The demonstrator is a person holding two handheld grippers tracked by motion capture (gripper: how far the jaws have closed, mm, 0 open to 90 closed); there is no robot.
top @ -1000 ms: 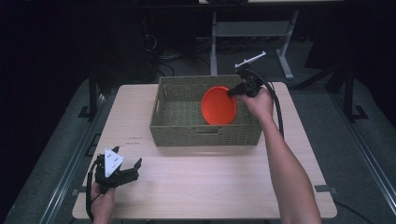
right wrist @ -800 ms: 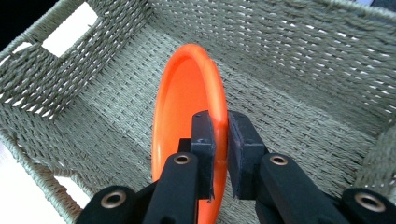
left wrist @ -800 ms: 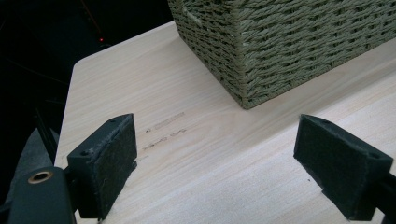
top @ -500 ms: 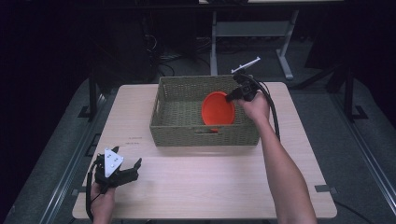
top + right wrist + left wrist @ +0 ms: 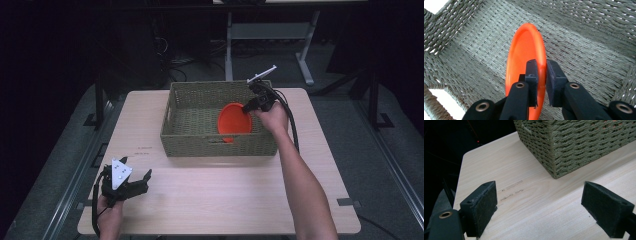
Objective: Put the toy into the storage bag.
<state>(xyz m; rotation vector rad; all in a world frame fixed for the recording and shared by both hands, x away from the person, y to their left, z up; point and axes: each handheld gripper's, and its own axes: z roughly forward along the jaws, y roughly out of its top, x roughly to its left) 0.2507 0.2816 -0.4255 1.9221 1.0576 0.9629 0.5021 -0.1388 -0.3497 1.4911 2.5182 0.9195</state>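
An orange plate [image 5: 232,122] stands on edge inside the green woven basket [image 5: 200,142], near its right end. My right gripper [image 5: 248,107] reaches in over the basket's right rim and holds the plate's upper rim. In the right gripper view the plate [image 5: 524,50] has its rim between the two pads of that gripper [image 5: 542,72], which still touch it; the jaws have just been opening a little. My left gripper [image 5: 141,182] rests at the table's front left corner. Its jaws [image 5: 539,205] stand wide open over bare wood.
The basket [image 5: 574,142] sits at the back middle of the light wooden table [image 5: 225,195]. Its woven floor [image 5: 586,50] lies under the plate. Two faint pencil marks [image 5: 511,188] lie on the wood left of the basket. Dark floor and a metal stand surround the table.
My right hand has sunk a little and carried the orange plate deeper into the basket. The left gripper has stayed in place.
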